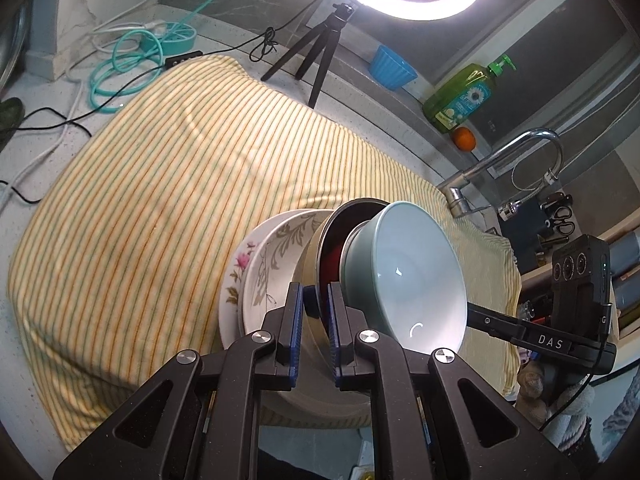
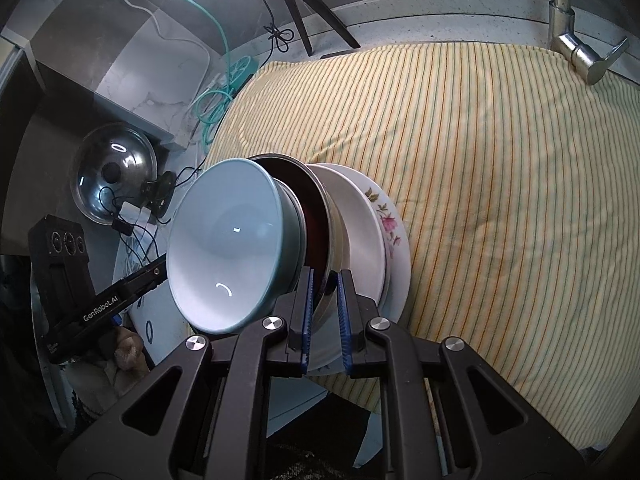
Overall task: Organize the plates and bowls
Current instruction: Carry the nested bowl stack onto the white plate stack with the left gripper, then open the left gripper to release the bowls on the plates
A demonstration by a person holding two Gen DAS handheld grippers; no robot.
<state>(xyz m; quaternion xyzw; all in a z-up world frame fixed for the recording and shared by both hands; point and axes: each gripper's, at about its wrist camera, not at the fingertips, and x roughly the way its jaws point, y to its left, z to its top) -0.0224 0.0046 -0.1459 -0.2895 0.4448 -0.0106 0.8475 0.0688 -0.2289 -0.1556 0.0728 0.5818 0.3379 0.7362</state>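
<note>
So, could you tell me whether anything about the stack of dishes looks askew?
Yes: the light blue bowl on top of the stack tips sideways instead of nesting flat in the metal bowl beneath it.

**Colours and patterns on the counter**

A yellow cloth (image 1: 168,184) was striped in green and orange. A pale blue bowl (image 1: 416,272) was nested in a dark red one (image 2: 316,216). Pink flowers were printed on a white plate (image 2: 394,232). Blue pads (image 1: 297,320) were fitted on black fingers.

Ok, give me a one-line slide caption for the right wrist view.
Right gripper clamped on the metal bowl in a tilted stack with a light blue bowl and floral plate, above a striped cloth.
</note>
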